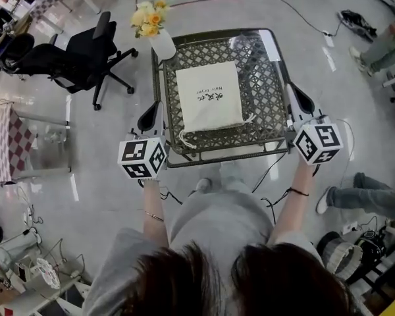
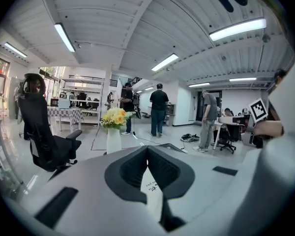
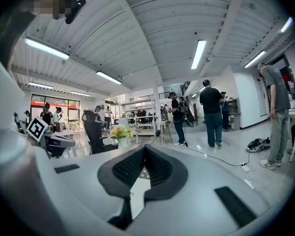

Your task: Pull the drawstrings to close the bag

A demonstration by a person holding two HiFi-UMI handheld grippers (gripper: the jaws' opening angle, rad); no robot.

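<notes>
At the left edge of the table [image 1: 217,158], the left gripper [image 1: 149,115] is held clenched, with nothing between its jaws. The bag [image 1: 209,97] lies flat at the table's middle. Its mouth is turned toward the person and not yet drawn, and one drawstring [image 1: 187,141] trails from each near corner. Beside the right edge, the right gripper [image 1: 301,99] is likewise clenched and empty.

Possible faults:
- No cord can be taken until the jaws are parted.
- A cord lying on the lattice top may be missed, or the lattice caught with it.
- If one side is pulled alone, the light bag is likely to be dragged, not closed.
- The vase [image 1: 161,43] at the far left corner could be tipped by a wide left sweep.

The cords and both grippers' positions are shown only in the head view. The meeting of the jaws is confirmed only in the gripper views, where just a sliver of pale fabric is visible.
</notes>
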